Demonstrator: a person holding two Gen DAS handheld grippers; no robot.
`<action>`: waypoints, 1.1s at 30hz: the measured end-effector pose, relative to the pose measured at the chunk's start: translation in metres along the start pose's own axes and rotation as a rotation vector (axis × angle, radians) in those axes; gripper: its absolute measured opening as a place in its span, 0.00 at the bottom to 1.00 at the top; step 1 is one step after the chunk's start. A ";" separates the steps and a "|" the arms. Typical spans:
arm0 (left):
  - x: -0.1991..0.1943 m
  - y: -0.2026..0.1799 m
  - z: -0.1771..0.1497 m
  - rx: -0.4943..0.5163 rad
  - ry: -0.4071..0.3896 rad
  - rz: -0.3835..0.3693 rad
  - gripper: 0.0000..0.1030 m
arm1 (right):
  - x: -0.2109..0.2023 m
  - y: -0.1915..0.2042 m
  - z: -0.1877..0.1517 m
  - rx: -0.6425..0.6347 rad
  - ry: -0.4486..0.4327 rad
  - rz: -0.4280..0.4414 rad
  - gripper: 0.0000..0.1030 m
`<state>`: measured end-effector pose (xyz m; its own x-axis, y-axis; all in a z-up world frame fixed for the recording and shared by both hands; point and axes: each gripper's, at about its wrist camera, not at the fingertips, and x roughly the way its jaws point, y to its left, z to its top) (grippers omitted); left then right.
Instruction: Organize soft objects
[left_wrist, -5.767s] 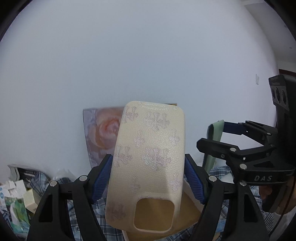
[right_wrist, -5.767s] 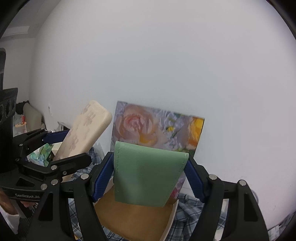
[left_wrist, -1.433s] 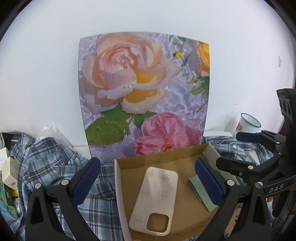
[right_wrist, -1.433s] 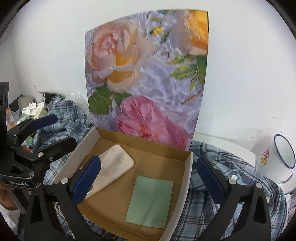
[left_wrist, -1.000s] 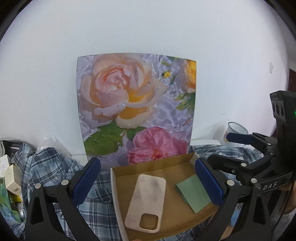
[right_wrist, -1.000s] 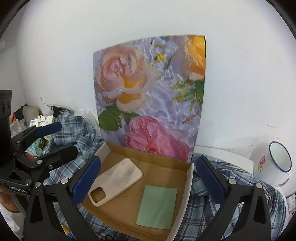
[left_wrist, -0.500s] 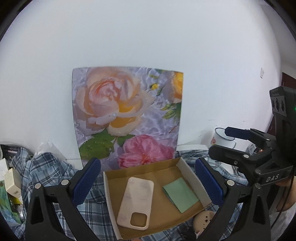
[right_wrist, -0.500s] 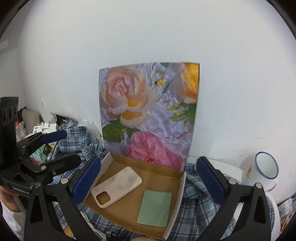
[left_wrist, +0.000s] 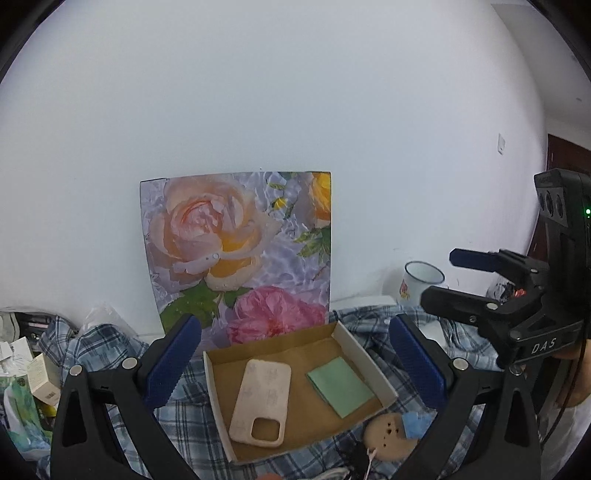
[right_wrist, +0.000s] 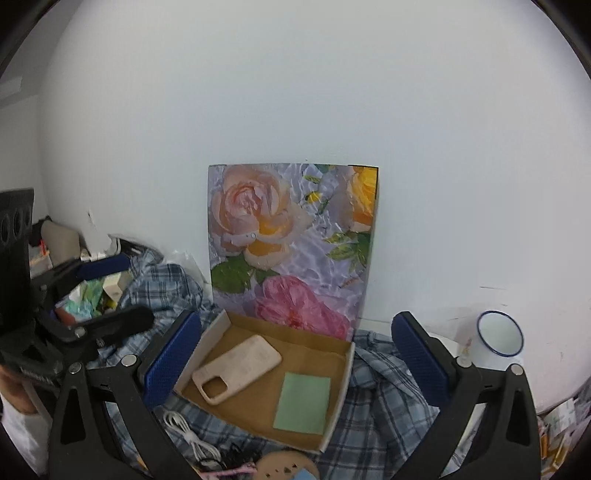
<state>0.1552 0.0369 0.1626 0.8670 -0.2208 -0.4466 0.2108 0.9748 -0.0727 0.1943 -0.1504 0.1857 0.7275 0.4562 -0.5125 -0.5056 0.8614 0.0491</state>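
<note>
Hovering above the box (left_wrist: 364, 365), left gripper (left_wrist: 293, 365) and right gripper (right_wrist: 295, 363) level, side by side, jaws apart

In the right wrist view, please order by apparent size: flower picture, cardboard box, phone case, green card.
1. flower picture
2. cardboard box
3. phone case and green card look nearly alike, so I leave them unranked.

a plain white wall (left_wrist: 295, 92) rises behind a leaning floral panel (right_wrist: 291, 240), with a dark door (left_wrist: 569, 162) at right.
</note>
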 end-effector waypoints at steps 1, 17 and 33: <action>-0.002 0.000 -0.003 0.007 0.005 -0.001 1.00 | -0.003 0.000 -0.004 -0.003 0.001 0.002 1.00; -0.018 -0.017 -0.075 0.078 0.147 -0.057 1.00 | -0.019 0.016 -0.091 -0.011 0.057 0.106 1.00; -0.010 -0.036 -0.148 0.126 0.296 -0.041 1.00 | -0.008 0.016 -0.136 -0.052 0.138 0.106 1.00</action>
<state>0.0723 0.0091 0.0381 0.6918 -0.2232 -0.6867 0.3131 0.9497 0.0066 0.1171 -0.1711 0.0743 0.6003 0.5058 -0.6195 -0.6020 0.7957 0.0663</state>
